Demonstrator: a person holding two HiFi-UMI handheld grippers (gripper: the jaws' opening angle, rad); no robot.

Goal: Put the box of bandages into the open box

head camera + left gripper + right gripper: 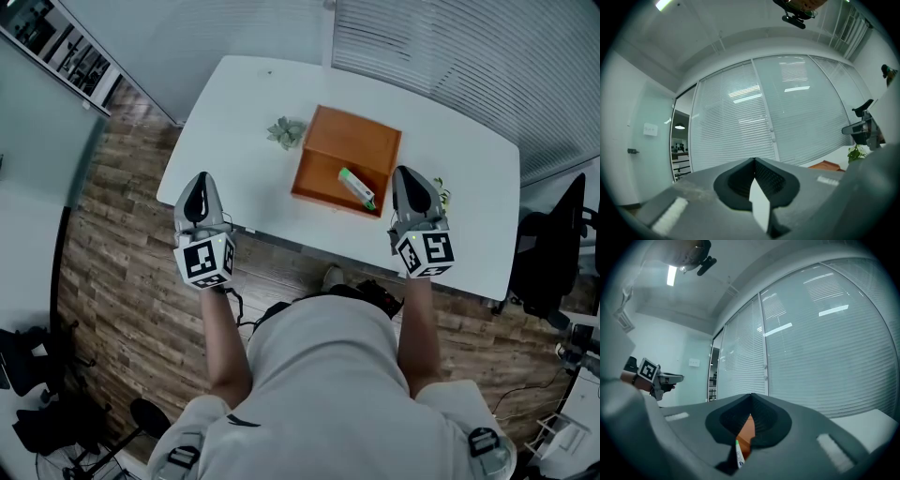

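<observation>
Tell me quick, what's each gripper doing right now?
Left gripper: closed, holding nothing.
Right gripper: closed, holding nothing.

Both hand-held grippers held out in front, jaws together and empty.

The grey, dark-padded left gripper point(198, 183) and its match, the right gripper point(408, 178), point forward, well apart, at about the same height. Each carries a black-and-white marker cube at its rear, left point(206, 260) and right point(427, 251). The bare left forearm point(223, 342) and right forearm point(418, 328) reach forward from the torso. In each gripper view the jaw tips meet with nothing clamped between them.
</observation>
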